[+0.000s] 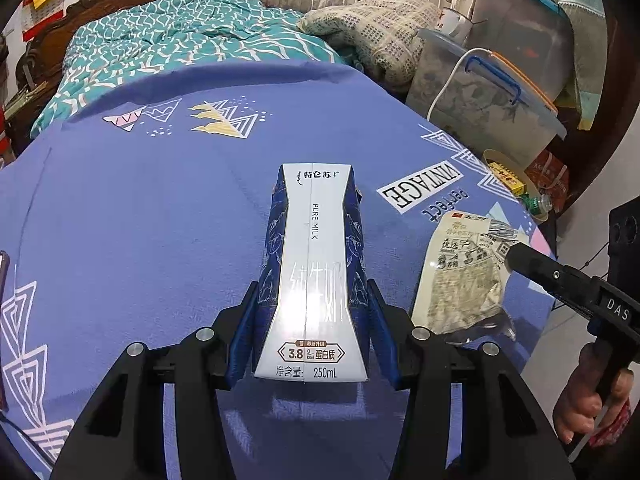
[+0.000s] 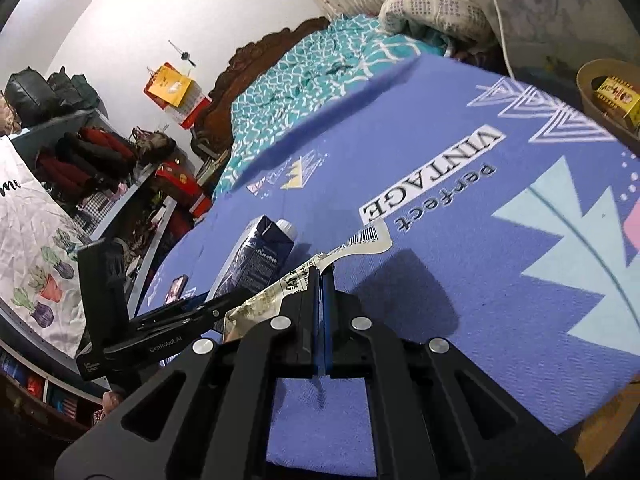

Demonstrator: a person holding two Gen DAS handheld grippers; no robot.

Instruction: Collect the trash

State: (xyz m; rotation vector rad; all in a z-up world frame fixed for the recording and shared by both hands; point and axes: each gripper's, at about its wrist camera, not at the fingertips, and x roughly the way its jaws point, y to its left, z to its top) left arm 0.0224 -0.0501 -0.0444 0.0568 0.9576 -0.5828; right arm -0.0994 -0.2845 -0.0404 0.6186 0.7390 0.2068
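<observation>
My left gripper (image 1: 312, 292) is shut on a blue and white 250 mL milk carton (image 1: 312, 264), its fingers pressing the carton's two blue sides above the blue tablecloth (image 1: 140, 240). The carton also shows in the right wrist view (image 2: 260, 260), with the left gripper's black body beside it. My right gripper (image 2: 320, 276) is shut on a crumpled cream snack wrapper (image 2: 352, 246), pinching its edge. In the left wrist view the wrapper (image 1: 460, 276) lies to the carton's right, with the right gripper's fingers (image 1: 520, 258) at its right edge.
A tan bin (image 1: 516, 182) holding a yellow box and a green bottle stands beyond the table's right edge; it also shows in the right wrist view (image 2: 588, 80). Clear storage boxes (image 1: 492, 96) stand behind it. A bed with a teal quilt (image 1: 168, 48) is beyond the table.
</observation>
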